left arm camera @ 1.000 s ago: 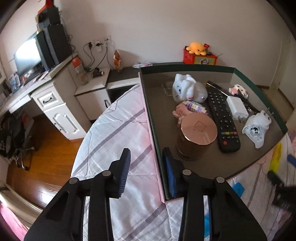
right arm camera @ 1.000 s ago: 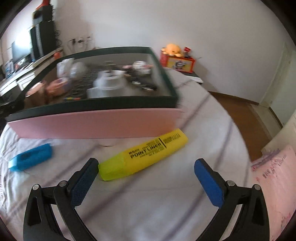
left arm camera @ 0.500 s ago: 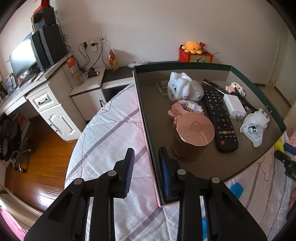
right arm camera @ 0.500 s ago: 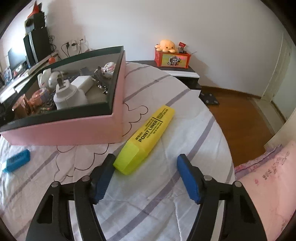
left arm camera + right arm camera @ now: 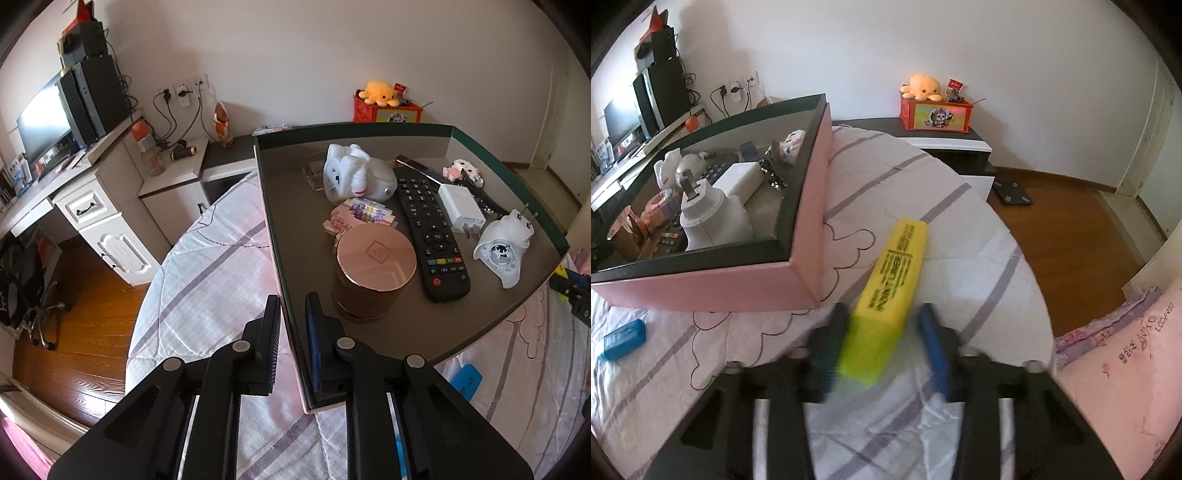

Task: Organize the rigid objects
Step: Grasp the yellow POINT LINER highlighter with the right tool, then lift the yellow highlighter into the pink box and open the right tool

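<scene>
A yellow highlighter (image 5: 894,273) lies on the striped bedspread just right of the pink box (image 5: 738,288). Its near end sits between the jaws of my right gripper (image 5: 882,314), which are closing. The left pad touches it and a small gap shows at the right pad. My left gripper (image 5: 293,299) is shut on the box's left wall (image 5: 291,325), near the front corner. Inside the box (image 5: 369,127) are a black remote (image 5: 428,229), a copper round tin (image 5: 375,258), a white charger (image 5: 461,206), a white plug adapter (image 5: 502,251) and a white toy (image 5: 351,173).
A small blue object (image 5: 622,338) lies on the bedspread in front of the box. The bed's rounded edge drops to a wooden floor (image 5: 1071,221) on the right. Pink bedding (image 5: 1126,350) lies near right. A white desk (image 5: 92,206) with a monitor stands at the left.
My right gripper has moved forward over the highlighter and its jaws have narrowed from wide open to nearly around it. The left jaws have closed onto the box wall.
</scene>
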